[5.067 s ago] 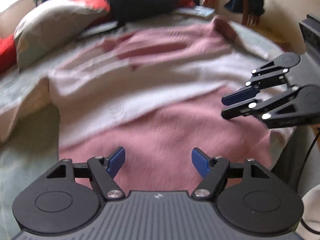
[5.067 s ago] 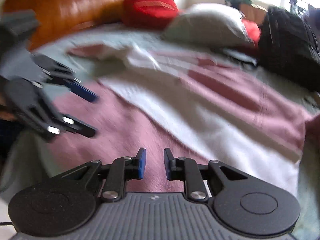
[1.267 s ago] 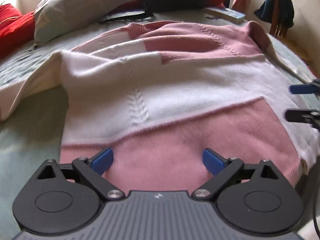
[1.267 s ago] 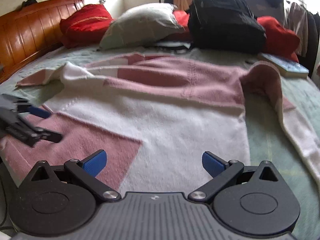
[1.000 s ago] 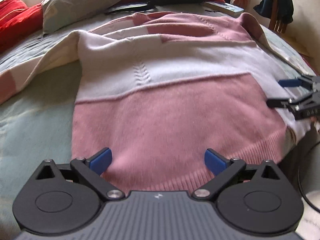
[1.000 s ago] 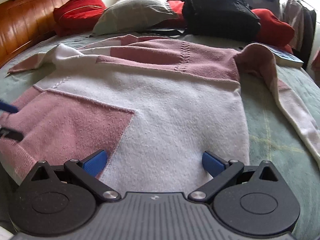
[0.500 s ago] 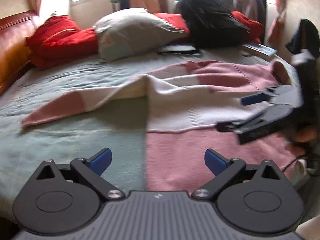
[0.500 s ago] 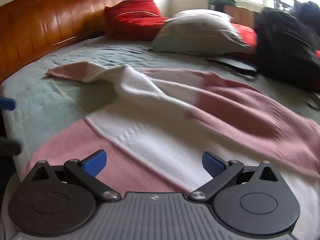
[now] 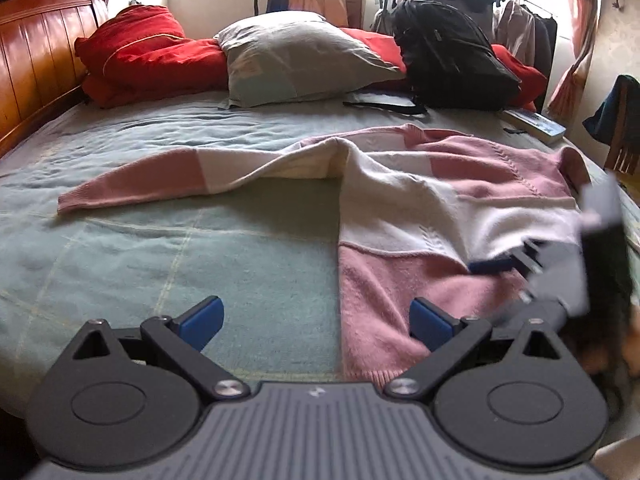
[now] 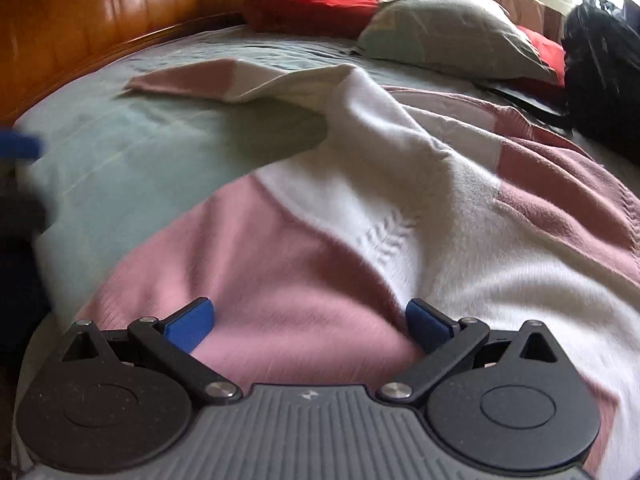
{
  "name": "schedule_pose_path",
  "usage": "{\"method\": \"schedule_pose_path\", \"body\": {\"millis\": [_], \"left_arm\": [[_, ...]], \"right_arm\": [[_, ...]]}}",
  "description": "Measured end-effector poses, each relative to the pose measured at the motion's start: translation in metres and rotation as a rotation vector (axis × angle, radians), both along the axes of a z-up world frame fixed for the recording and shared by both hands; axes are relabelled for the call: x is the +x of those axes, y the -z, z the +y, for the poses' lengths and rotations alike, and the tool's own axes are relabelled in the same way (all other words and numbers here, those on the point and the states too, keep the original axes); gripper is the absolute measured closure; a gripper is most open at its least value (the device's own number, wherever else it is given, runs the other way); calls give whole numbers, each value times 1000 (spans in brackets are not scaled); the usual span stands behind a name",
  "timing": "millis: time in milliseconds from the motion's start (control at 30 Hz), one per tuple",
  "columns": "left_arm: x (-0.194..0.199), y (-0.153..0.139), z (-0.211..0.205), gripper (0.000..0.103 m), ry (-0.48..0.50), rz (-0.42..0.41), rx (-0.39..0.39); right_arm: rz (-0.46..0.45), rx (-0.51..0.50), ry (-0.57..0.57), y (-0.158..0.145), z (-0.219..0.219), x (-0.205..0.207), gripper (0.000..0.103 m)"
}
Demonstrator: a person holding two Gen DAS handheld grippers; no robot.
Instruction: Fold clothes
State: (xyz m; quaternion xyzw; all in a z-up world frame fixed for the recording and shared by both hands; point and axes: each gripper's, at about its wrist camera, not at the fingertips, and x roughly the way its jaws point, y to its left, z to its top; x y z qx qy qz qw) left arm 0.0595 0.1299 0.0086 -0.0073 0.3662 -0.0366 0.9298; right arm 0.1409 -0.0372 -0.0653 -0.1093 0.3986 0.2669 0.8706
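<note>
Left claw (image 9: 316,322): spread wide, pinching nothing; held low over the near edge of the bed (image 9: 160,248), its right finger above the hem corner of the sweater (image 9: 400,240), its left finger above bare green bedspread.

Right claw (image 10: 308,326): spread wide, pinching nothing; held just over the pink hem panel of the sweater. From the left wrist it shows as a blur at the garment's right side.

Sweater, pink and white blocks: lies spread on the bed, body flat with a few soft ridges, hem toward the claws, neck toward the pillows. One sleeve (image 9: 160,178) runs out long to the left across the bedspread, well apart from both claws. Near the shoulder the cloth rises in a slight hump. The other sleeve is hidden by the right claw.

Progress, judged: no fold shows in the body or the left sleeve; the garment lies open. All the folding remains, sleeves and body alike.

Beyond: grey pillow (image 9: 296,60), red cushions (image 9: 136,52), black backpack (image 9: 452,52), wooden headboard (image 10: 80,12).
</note>
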Motion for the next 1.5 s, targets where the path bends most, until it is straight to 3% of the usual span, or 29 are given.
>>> {"method": "schedule_pose_path", "body": {"millis": [167,467,667,833,933,1000,1200,1333,1500], "left_arm": [[-8,-1,6,4,-8,-9,3],[-25,-4,27,4,-89,-5,4],[-25,-8,16,4,-30,-11,-17],[-14,-7,-8,4,56,2,-17],[-6,-7,-25,4,111,5,-19],[-2,-6,-38,4,141,10,-16],[15,0,-75,4,234,43,-15],[24,-5,-94,4,241,24,21],[25,-7,-103,4,224,27,24]], "right_arm": [[-39,20,-11,-14,1,-1,0],[-31,55,-106,-24,15,-12,0],[-28,75,-158,-30,20,-19,0],[-89,-12,75,-30,-55,-26,0],[-36,-71,181,-11,-86,-31,0],[23,-3,212,-1,-108,-42,0],[-2,-6,187,-19,-122,-64,0],[-94,-13,214,-29,-117,-37,0],[-68,-12,163,-11,-98,-14,0]]}}
